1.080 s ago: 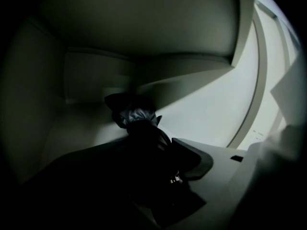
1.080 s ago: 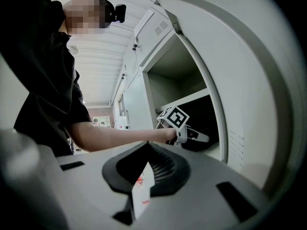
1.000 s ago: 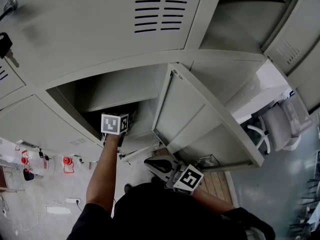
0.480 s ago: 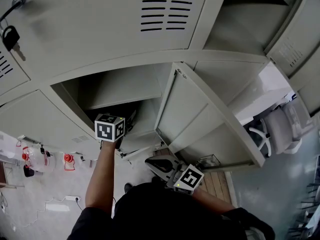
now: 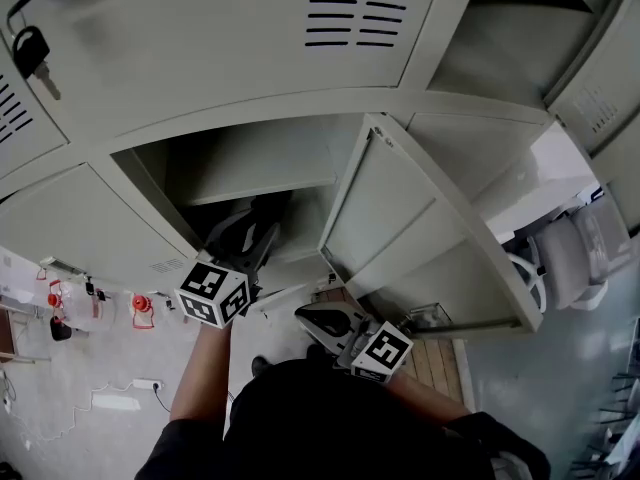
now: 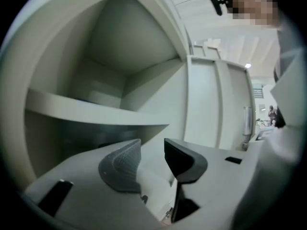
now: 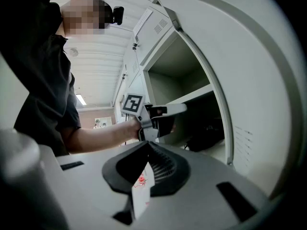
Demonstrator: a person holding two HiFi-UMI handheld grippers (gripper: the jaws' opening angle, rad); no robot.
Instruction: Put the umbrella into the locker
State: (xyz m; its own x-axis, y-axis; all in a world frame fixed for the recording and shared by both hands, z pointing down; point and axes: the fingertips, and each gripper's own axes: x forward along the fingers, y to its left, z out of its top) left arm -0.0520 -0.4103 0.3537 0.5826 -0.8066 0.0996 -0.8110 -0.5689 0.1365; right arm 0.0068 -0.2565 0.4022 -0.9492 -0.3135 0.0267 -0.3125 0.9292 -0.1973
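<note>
The open locker compartment point(image 5: 250, 163) has a shelf point(image 6: 96, 111), and its door point(image 5: 395, 213) is swung out to the right. In the right gripper view a dark bundle, apparently the umbrella point(image 7: 206, 137), lies on the compartment floor under the shelf. My left gripper point(image 5: 250, 232) hangs at the compartment's mouth, pointing in. Its jaws have just been closing, and there is a gap and nothing between them point(image 6: 152, 150). It also appears in the right gripper view point(image 7: 175, 119). My right gripper point(image 5: 318, 318) stays low by the person's body with its pads together point(image 7: 149, 150). A white tag with red print shows at their seam.
Shut locker doors surround the compartment, and a key with a black fob point(image 5: 30, 53) hangs at the top left. A white chair point(image 5: 560, 258) stands to the right and a wooden pallet point(image 5: 430, 363) lies below the door. Red items point(image 5: 140, 306) and a power strip point(image 5: 140, 385) are on the floor at left.
The left gripper has drawn back out of the compartment toward the person and now sits lower in the head view. The right gripper has stayed put.
</note>
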